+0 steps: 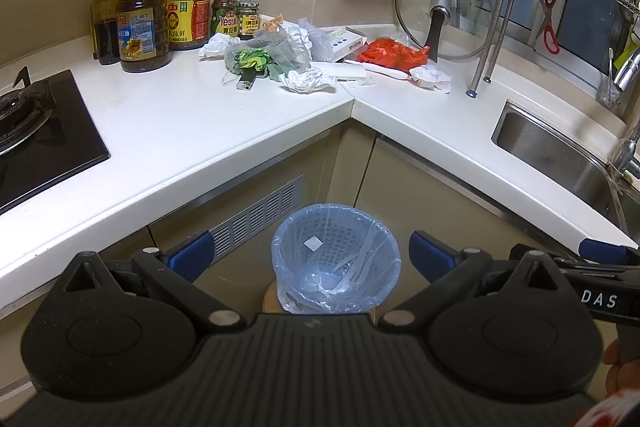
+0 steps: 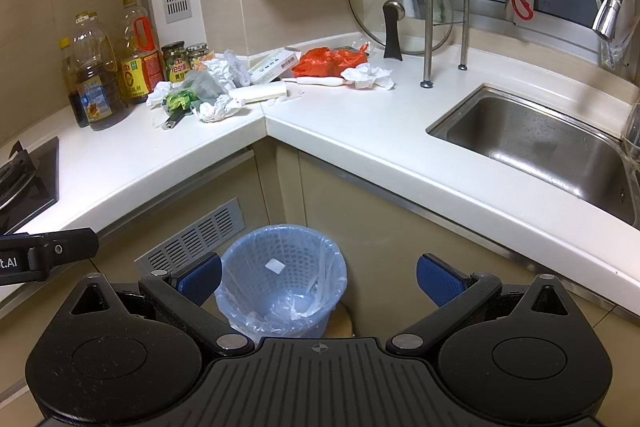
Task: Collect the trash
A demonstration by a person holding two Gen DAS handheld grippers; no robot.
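Trash (image 1: 304,51) lies heaped in the inner corner of a white kitchen counter (image 1: 192,131), well ahead of and above two hand-held grippers poised over the floor. The left gripper (image 1: 310,257) and the right gripper (image 2: 318,281) both have their blue-padded fingers spread wide and hold nothing. Directly between and just beyond each pair of fingers stands a blue bin (image 2: 280,279) lined with a clear bag, its mouth open upward, set on the floor in the angle of the cabinets.

Beyond the bin the counter edge juts toward the fingers as a corner, so any reach must rise over that lip before going forward. The pile runs as a band from left to right along the back wall: crumpled white tissue (image 1: 304,79) nearest the edge, a clear bag of green scraps (image 1: 264,57) to its left, a red plastic bag (image 1: 390,54) and another tissue wad (image 2: 368,75) to the right. The left gripper looks better placed for the green bag, the right for the red one.

Oil bottles (image 1: 140,27) and jars crowd the pile's left end; a glass lid (image 1: 444,11) and a rack leg hem in the right. Open counter in front of the pile leaves the clearest approach.
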